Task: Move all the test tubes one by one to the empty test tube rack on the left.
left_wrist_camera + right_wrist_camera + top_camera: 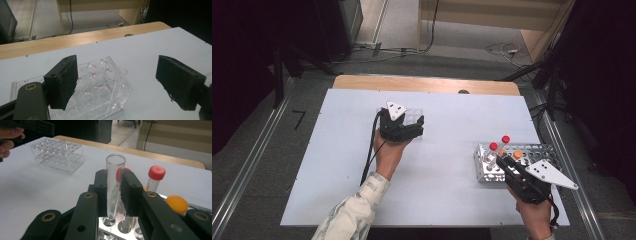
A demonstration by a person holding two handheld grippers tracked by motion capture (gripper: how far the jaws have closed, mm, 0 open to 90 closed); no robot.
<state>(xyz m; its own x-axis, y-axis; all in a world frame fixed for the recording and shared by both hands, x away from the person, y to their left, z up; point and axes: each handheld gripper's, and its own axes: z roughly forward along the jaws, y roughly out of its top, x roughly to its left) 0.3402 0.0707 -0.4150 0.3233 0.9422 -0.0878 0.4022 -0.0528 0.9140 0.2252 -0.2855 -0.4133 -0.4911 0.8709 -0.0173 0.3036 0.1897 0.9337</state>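
on the right side of the table: your right gripper (507, 167) sits over the metal rack (542, 149), near the table's right edge.
right gripper: its jaws are clamped on an open clear glass tube (114, 185), pads pressing on both sides of it.
glass tube: it stands close to upright between the pads, open mouth on top, rounded bottom just above the rack's holes in the right gripper view.
metal rack: a perforated metal block with round holes, resting on the white table (447, 165).
other tubes: two tubes with red caps (505, 139) stand in the rack on its far-left part; an orange cap (517, 155) sits just right of your gripper's jaws.
left gripper: your left gripper (414, 125) is at the middle of the table, jaws wide apart and holding nothing.
clear rack: a transparent plastic rack (100, 82) with red-lettered holes lies on the table between and just beyond the left jaws; one pad is in front of its left part.
tube in clear rack: one empty clear tube (120, 78) stands at the rack's right end, between the two left jaws and touching neither.
spacing: the two racks are well apart, bare white table between them.
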